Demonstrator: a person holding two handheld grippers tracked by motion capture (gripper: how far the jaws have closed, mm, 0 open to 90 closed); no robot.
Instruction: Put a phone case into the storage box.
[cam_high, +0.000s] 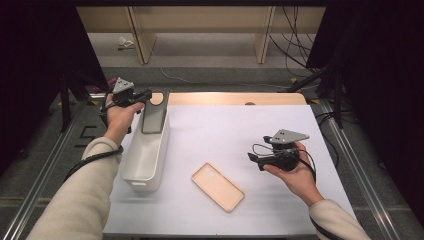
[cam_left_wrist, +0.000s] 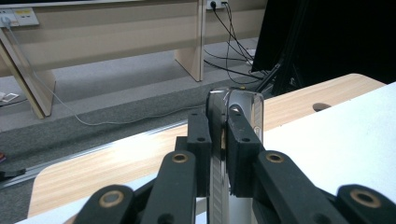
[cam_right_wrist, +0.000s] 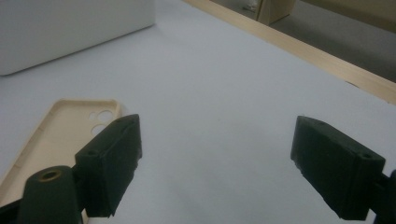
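Grey phone (cam_high: 153, 116) sits clamped on edge in my left gripper (cam_high: 148, 95), above the white bin's (cam_high: 131, 172) far end. Next I lower it in; my right gripper (cam_high: 256, 161) waits with jaws apart near the beige case (cam_high: 218, 186).

Two phone cases, one dark (cam_high: 154, 116), one beige (cam_high: 218, 186); one white bin (cam_high: 145, 159).

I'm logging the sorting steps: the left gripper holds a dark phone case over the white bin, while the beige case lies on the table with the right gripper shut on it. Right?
Not quite: the right gripper is open and holds nothing, as the right gripper view shows; the beige case lies free on the table beside it. The left gripper does hold the dark phone case over the white bin.
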